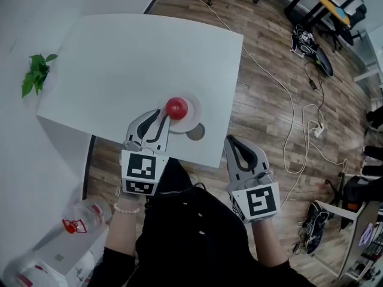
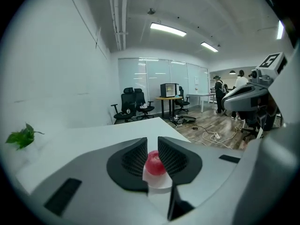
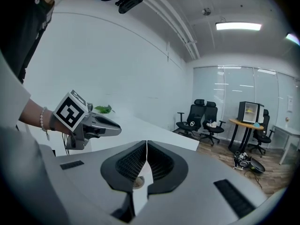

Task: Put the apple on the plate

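Note:
A red apple sits on a small white plate near the front edge of the white table. My left gripper hovers just in front and to the left of the plate, apart from the apple. In the left gripper view the apple and plate show beyond the narrow gap of that gripper; nothing lies between its pads. My right gripper hangs off the table's front edge, and in its own view its jaws meet at the tips, empty.
A grey disc lies by the plate at the table's edge. A green plant stands at the far left of the table. Cables trail over the wood floor to the right. A clear bottle sits low on the left.

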